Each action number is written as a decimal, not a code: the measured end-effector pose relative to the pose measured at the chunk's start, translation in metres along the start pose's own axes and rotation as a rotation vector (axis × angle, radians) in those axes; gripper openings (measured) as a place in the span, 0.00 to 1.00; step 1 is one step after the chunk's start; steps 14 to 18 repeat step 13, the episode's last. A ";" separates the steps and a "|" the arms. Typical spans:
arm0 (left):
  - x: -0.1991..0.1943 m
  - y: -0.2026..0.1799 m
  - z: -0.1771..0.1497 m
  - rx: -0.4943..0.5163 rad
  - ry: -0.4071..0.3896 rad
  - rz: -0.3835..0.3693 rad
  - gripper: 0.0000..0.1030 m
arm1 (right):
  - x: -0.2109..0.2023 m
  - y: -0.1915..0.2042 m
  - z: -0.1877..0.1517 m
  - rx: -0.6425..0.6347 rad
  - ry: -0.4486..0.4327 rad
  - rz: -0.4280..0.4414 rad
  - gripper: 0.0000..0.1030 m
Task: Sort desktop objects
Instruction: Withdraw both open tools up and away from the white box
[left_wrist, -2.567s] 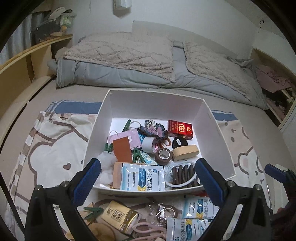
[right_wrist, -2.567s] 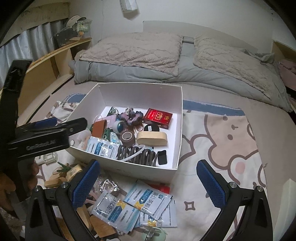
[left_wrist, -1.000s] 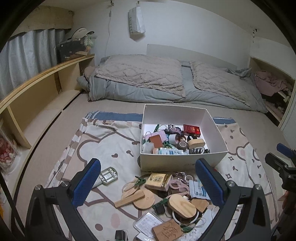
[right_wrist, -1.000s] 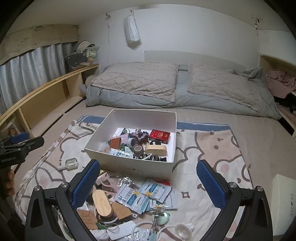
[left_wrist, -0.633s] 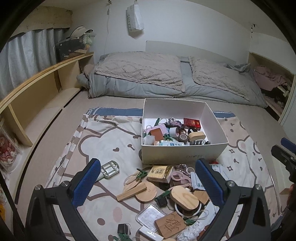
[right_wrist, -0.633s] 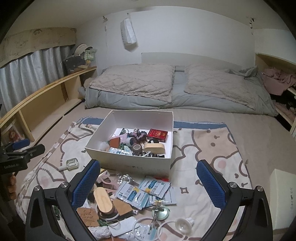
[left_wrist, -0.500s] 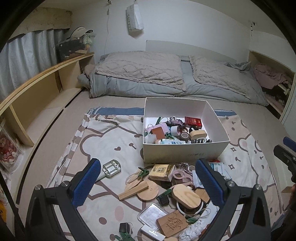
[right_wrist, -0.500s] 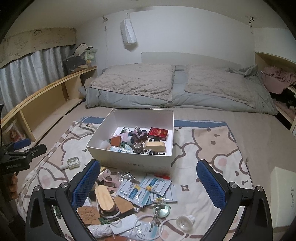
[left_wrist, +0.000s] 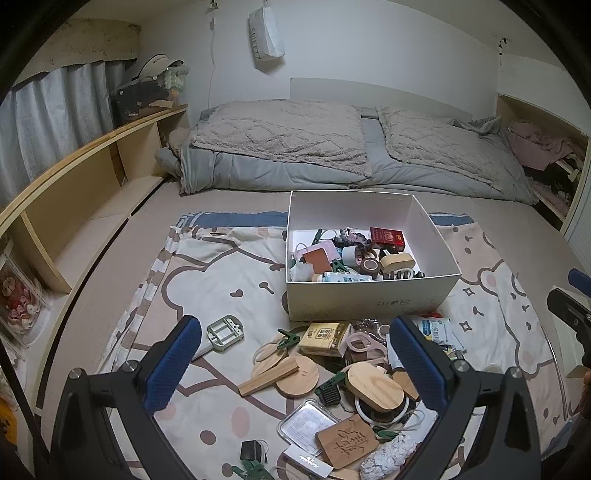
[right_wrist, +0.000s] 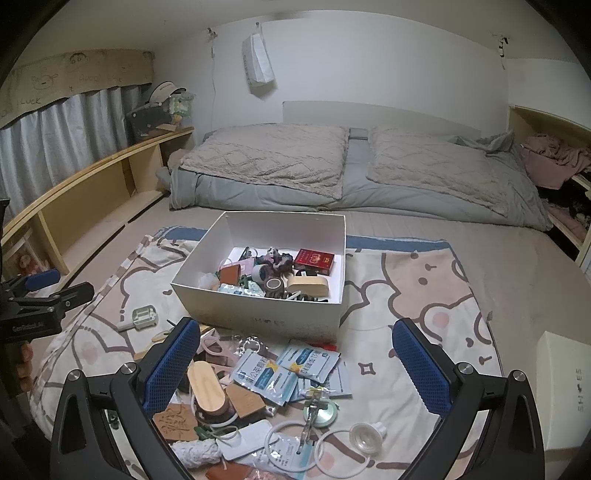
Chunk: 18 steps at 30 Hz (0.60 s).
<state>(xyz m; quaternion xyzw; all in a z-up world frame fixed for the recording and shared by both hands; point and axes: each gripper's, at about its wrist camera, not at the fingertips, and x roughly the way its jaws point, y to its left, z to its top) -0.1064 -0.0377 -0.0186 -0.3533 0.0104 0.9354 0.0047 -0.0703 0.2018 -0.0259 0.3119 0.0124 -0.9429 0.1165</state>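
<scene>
— White box sits toward the far edge of the cartoon blanket, long axis running away from the near edge, partly filled.
— And the loose pile?
— On the blanket just before the box's near wall; the oval wooden lid lies slantwise.
— Grippers?
— Left gripper and right gripper both hover above the pile, spread wide, holding nothing.
</scene>
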 end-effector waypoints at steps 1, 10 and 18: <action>0.000 0.000 0.000 0.000 0.001 0.001 1.00 | 0.000 0.000 0.000 -0.002 0.000 0.000 1.00; -0.003 0.004 0.001 -0.011 -0.014 0.025 1.00 | 0.001 0.002 -0.002 -0.011 0.011 -0.002 1.00; -0.003 0.004 0.001 -0.012 -0.012 0.026 1.00 | 0.002 0.003 -0.002 -0.013 0.015 -0.004 1.00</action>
